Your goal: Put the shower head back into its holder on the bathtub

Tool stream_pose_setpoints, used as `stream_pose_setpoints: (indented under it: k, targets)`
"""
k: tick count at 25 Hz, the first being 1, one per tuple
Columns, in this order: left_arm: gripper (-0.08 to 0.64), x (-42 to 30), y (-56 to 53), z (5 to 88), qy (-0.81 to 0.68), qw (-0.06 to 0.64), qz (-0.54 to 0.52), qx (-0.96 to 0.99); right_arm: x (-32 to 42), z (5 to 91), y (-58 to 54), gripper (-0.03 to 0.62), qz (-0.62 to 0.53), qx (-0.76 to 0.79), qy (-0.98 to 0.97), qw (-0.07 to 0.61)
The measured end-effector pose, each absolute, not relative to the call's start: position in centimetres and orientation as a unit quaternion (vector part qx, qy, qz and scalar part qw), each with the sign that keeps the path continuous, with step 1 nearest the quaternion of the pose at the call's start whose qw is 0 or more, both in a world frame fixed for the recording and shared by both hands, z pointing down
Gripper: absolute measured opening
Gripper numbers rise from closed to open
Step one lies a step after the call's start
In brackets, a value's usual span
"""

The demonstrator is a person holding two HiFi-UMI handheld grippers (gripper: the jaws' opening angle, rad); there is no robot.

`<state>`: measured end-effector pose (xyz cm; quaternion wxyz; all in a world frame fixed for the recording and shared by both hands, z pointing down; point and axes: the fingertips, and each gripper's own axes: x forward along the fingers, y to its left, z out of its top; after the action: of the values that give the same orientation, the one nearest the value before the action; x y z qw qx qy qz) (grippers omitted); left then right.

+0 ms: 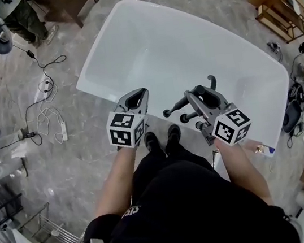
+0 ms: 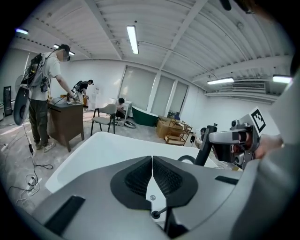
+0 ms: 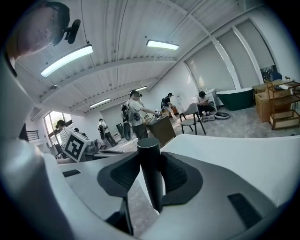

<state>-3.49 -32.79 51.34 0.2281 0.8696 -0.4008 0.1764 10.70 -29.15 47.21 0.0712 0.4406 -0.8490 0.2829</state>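
1. Bathtub: white, oval, standing on a grey floor; the person stands at its near rim.
2. Left gripper: jaws closed together, pads touching, nothing between them; positioned over the near rim, near the right gripper.
3. Right gripper: jaws clamped on the shower head.
4. Shower head: dark cylindrical handle, upright between the right pads; located above the bathtub's near rim.

Left forearm and right forearm reach toward twelve o'clock. Left gripper, at nine o'clock of its partner, jaws pressed together, empty. Right gripper clamped on the shower head handle.
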Motion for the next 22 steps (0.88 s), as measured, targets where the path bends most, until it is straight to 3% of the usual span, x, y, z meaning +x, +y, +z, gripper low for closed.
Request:
stream_pose_setpoints:
  k: [22]
  targets:
    - [0.020,-5.5,-29.3,62.4,-0.362,0.275,0.223,0.862,8.2,60.5,-26.0,0.150,0.299,0.469,-0.814,0.169]
